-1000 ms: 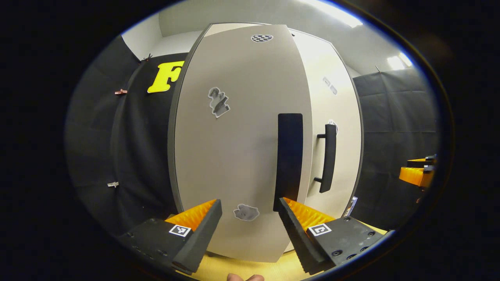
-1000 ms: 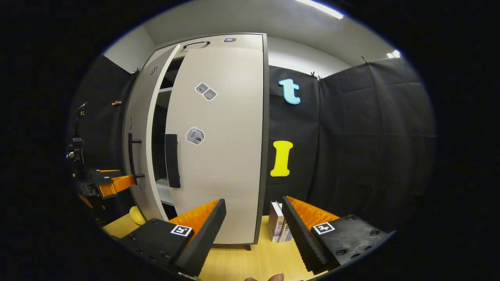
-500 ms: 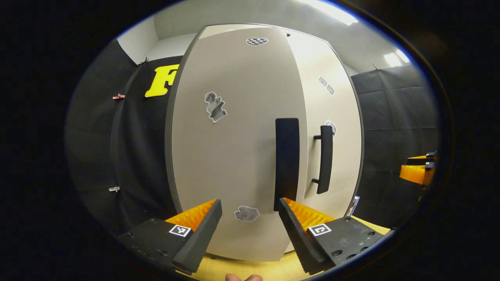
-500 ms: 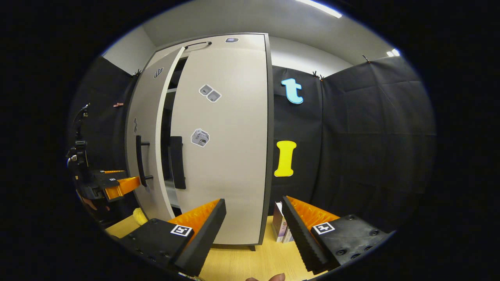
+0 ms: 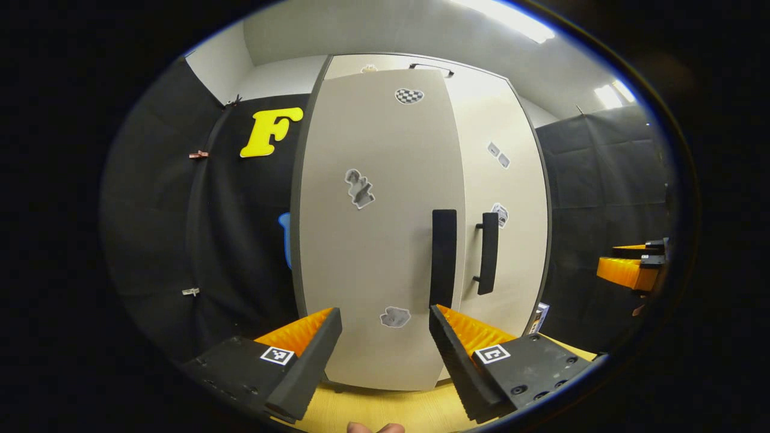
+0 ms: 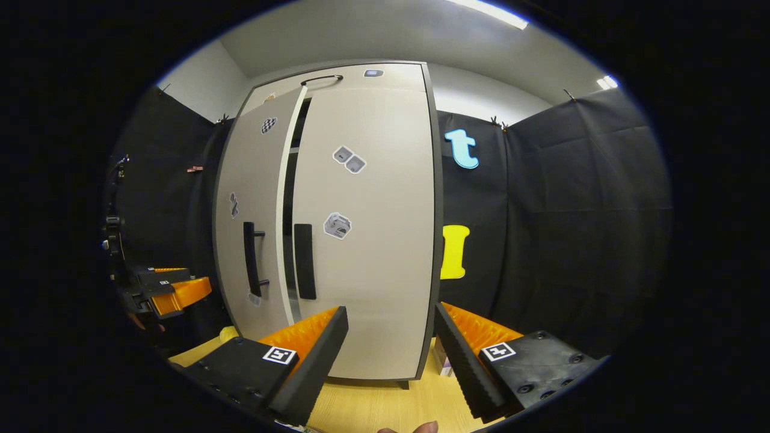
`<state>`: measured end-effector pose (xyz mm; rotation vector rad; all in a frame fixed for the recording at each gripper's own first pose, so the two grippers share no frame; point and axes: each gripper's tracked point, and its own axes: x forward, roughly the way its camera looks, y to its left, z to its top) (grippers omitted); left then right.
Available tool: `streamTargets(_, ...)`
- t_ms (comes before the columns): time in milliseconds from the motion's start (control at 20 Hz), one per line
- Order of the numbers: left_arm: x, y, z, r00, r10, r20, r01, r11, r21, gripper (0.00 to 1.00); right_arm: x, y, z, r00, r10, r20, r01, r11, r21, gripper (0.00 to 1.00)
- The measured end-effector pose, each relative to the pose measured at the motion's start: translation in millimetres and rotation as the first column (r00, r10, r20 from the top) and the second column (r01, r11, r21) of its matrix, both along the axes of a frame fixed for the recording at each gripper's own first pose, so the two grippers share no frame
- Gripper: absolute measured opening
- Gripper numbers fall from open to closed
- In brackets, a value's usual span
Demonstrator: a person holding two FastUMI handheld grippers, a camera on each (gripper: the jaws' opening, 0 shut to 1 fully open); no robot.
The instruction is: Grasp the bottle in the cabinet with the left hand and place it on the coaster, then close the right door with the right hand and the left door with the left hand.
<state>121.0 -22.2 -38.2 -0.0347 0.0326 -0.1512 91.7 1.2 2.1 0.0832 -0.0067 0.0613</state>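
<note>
Facing the cabinet (image 5: 421,228), the left hand-held gripper (image 5: 385,349) has its fingers spread wide with nothing between them, and the left door (image 5: 373,240) stands straight ahead, its black handle (image 5: 444,258) just above the right-hand finger. The right hand-held gripper (image 6: 391,355) is likewise wide open and empty before the right door (image 6: 373,240), which looks shut. In the right gripper view the left door (image 6: 249,222) stands slightly ajar, a dark gap (image 6: 289,228) showing between the two doors. Both grippers hang over the wooden table (image 6: 373,403). I cannot tell where the bottle or the coaster is.
</note>
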Motion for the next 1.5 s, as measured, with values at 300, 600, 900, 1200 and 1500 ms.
streamTargets(300,-44,20,6,1.000,0.022,0.007,-0.023,1.000,0.013,0.93,-25,19,9,1.000,0.020,0.017,-0.021,1.000,0.011,0.96)
streamTargets(600,-77,28,4,0.999,0.038,-0.002,-0.038,0.999,0.020,0.94,-51,27,15,0.999,0.029,0.031,-0.029,1.000,0.007,0.95)
streamTargets(900,-95,29,6,0.999,0.041,-0.001,-0.041,0.999,0.023,0.93,-64,27,16,0.999,0.032,0.031,-0.033,0.999,0.014,0.96)
streamTargets(1200,-103,32,9,0.999,0.054,0.006,-0.054,0.998,0.028,0.94,-69,27,18,0.998,0.041,0.037,-0.042,0.999,0.016,0.96)
streamTargets(1500,-105,29,7,0.999,0.054,0.001,-0.054,0.998,0.035,0.93,-70,25,18,0.998,0.048,0.038,-0.049,0.999,0.017,0.96)
